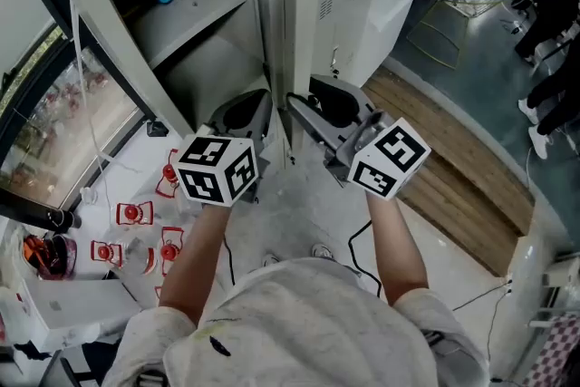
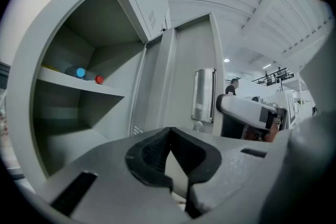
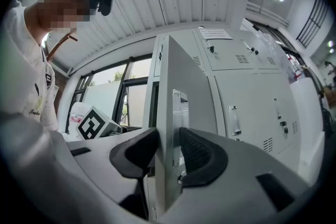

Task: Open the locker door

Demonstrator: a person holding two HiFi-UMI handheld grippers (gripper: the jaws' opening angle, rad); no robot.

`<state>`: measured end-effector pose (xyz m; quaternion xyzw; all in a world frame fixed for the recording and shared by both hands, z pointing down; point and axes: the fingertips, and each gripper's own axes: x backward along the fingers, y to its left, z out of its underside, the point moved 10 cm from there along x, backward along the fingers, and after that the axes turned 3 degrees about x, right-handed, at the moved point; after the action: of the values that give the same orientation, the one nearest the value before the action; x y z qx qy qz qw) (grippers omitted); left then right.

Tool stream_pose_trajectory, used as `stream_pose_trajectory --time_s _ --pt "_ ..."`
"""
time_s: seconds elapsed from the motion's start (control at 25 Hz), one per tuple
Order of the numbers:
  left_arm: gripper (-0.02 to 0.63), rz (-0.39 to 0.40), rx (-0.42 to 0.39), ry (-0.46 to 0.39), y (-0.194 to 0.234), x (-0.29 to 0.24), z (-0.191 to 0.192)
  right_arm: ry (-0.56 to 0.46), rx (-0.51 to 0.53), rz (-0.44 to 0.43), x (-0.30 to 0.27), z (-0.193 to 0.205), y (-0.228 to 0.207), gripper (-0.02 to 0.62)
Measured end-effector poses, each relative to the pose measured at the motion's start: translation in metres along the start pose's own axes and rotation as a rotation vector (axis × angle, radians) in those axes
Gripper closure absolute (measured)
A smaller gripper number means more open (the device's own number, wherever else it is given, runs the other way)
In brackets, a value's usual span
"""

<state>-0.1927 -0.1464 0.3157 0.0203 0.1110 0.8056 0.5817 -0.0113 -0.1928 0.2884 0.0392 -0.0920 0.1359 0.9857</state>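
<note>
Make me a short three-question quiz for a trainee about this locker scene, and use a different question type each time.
1. True or false: the locker door is fully closed.
2. What stands between the jaws of the right gripper? A) a bottle B) the door's edge C) nothing
3. Fill in: the jaws of the left gripper are ___, with nothing between them.

Key
1. False: it stands ajar.
2. B
3. closed
</note>
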Motion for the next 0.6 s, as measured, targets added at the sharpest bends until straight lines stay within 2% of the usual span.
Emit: stream_pose_trajectory --time_s 0.6 --pt "0.6 0.066 -0.008 0.01 -0.033 -0.049 -0.002 0.016 0.028 0.147 0.046 -0.008 -0.046 0.492"
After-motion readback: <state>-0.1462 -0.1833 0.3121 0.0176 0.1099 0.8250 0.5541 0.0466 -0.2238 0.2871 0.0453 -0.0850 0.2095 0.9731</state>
